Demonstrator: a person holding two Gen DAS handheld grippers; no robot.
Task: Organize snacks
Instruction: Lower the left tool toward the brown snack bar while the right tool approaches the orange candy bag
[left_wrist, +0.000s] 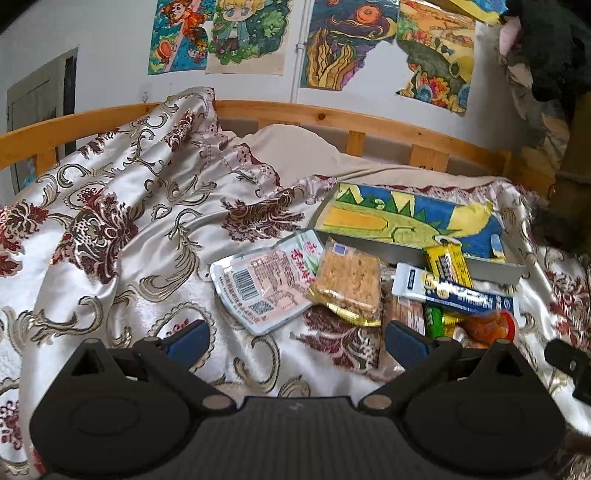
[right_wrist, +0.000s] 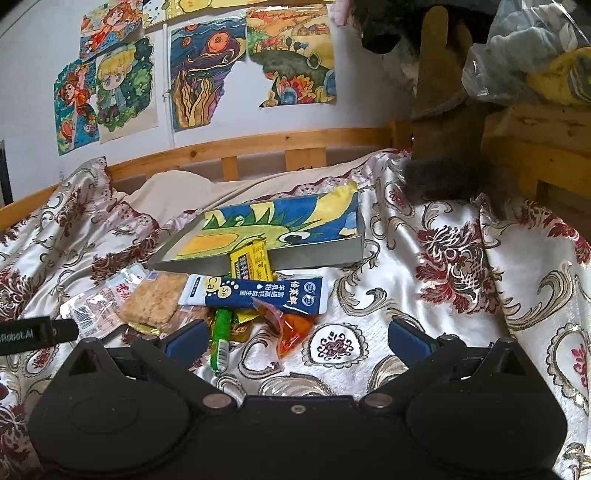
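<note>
Both grippers, left (left_wrist: 295, 336) and right (right_wrist: 295, 336), wide open, empty, over bedspread (right_wrist: 424, 295); snack pile (right_wrist: 236, 295) against tray (right_wrist: 280, 236) front edge.

Blue-and-white sachet (right_wrist: 255, 293) at 12 o'clock of the right wrist view: "Ca" and "Se" in bubbles at its white end, white Chinese characters along the blue part, seen upside down. Black gripper body (right_wrist: 35, 332) at 9 o'clock edge, same view: "Robot.AI", start cut off. Pink-and-white packet (left_wrist: 264, 280) near centre of the left wrist view: barcode, small QR-like square, red Chinese characters, fine print too small to read. Yellow packet (left_wrist: 448, 264) at 2 o'clock: black block of print, unreadable. Green packet (right_wrist: 221, 338): small barcode, unreadable.
</note>
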